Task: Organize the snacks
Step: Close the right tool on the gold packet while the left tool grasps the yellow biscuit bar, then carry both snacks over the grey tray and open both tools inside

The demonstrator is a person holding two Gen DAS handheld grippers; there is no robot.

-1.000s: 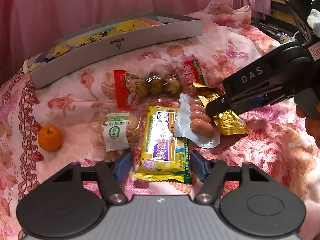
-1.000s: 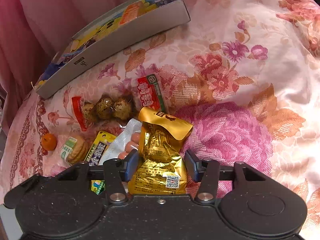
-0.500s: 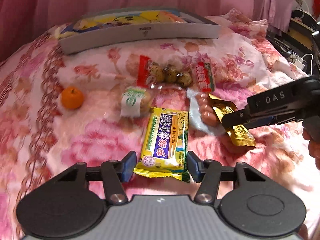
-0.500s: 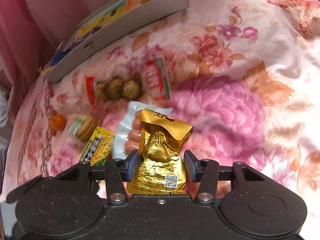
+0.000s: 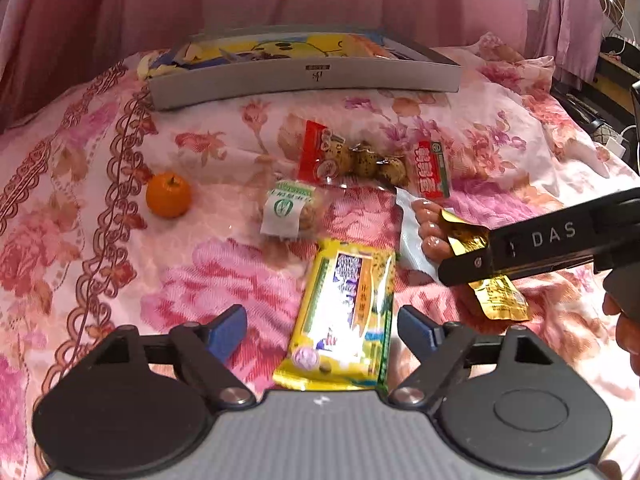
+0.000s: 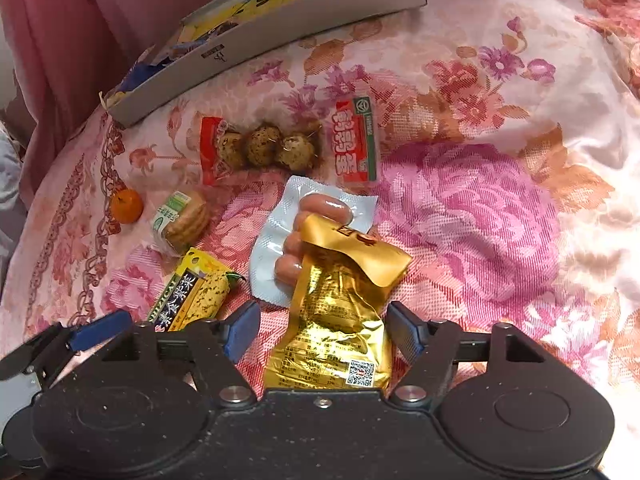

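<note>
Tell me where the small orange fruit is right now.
The orange fruit lies alone on the floral bedcover, far left in both views, left of the wrapped biscuit pack and in front of the grey box.

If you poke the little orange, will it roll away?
Probably a bit. The orange looks round and smooth, so a nudge would likely start it rolling. But it rests on soft, puffy flowered bedding, which should slow it quickly. Its skin looks firm, so a gentle poke seems unlikely to squash it.
</note>
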